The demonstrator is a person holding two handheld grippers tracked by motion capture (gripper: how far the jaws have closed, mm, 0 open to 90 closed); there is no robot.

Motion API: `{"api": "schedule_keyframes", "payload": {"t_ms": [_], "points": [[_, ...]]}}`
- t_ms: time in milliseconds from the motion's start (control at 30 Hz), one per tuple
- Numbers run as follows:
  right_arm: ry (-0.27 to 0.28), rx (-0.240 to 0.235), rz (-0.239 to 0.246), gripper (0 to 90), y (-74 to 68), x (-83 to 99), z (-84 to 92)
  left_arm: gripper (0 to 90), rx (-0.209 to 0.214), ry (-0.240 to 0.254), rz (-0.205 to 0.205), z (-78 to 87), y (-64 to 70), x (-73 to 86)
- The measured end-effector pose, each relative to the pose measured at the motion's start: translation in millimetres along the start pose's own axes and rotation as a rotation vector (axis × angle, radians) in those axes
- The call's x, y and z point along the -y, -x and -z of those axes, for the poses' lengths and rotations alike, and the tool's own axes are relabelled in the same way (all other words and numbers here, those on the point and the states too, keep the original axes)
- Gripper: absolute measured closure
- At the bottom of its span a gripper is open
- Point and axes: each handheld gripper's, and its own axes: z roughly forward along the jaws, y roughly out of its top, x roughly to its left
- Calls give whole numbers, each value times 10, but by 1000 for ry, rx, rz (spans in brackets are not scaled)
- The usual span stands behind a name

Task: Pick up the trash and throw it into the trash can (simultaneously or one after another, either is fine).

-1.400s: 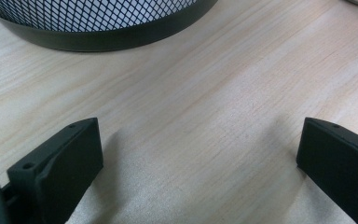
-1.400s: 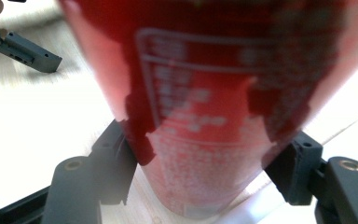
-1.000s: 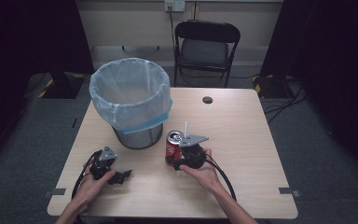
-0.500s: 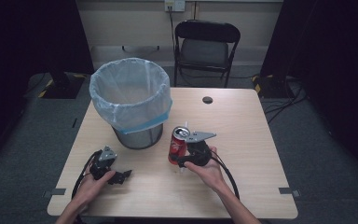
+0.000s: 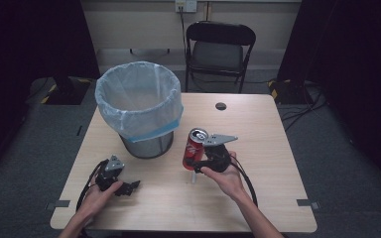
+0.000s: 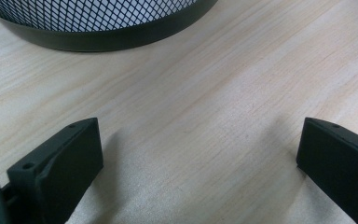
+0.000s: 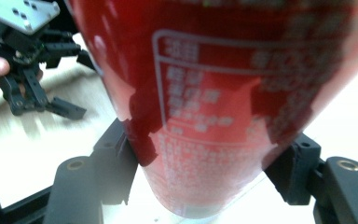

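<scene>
Above the table [image 5: 258, 198], the right gripper [image 5: 198, 161] was clamped on the red can [image 5: 194, 148], lifted but not yet binned; the bin [image 5: 139, 106] waited alongside. The left gripper [image 5: 129, 187] rested open, empty.

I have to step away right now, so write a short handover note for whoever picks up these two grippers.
Right gripper: shut on the red soda can, lifted off the table and tilted, just right of the bin.
Left gripper: open, holding nothing, resting low on the table in front of the mesh waste bin.
Done: can grasped and raised.
Left: probably carry the can over the lined bin's rim and release it; the bin looks empty so far.
</scene>
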Motion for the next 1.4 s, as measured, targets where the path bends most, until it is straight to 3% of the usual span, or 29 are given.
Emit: {"api": "schedule_keyframes", "payload": {"t_ms": [267, 533, 1400], "points": [[48, 24, -6, 345, 59, -168, 154, 0, 0, 0, 0, 0, 0, 0], [61, 41, 4, 345, 54, -285, 200, 0, 0, 0, 0, 0, 0, 0], [199, 116, 28, 346, 200, -969, 569, 0, 3, 2, 1, 0, -1, 2]]}}
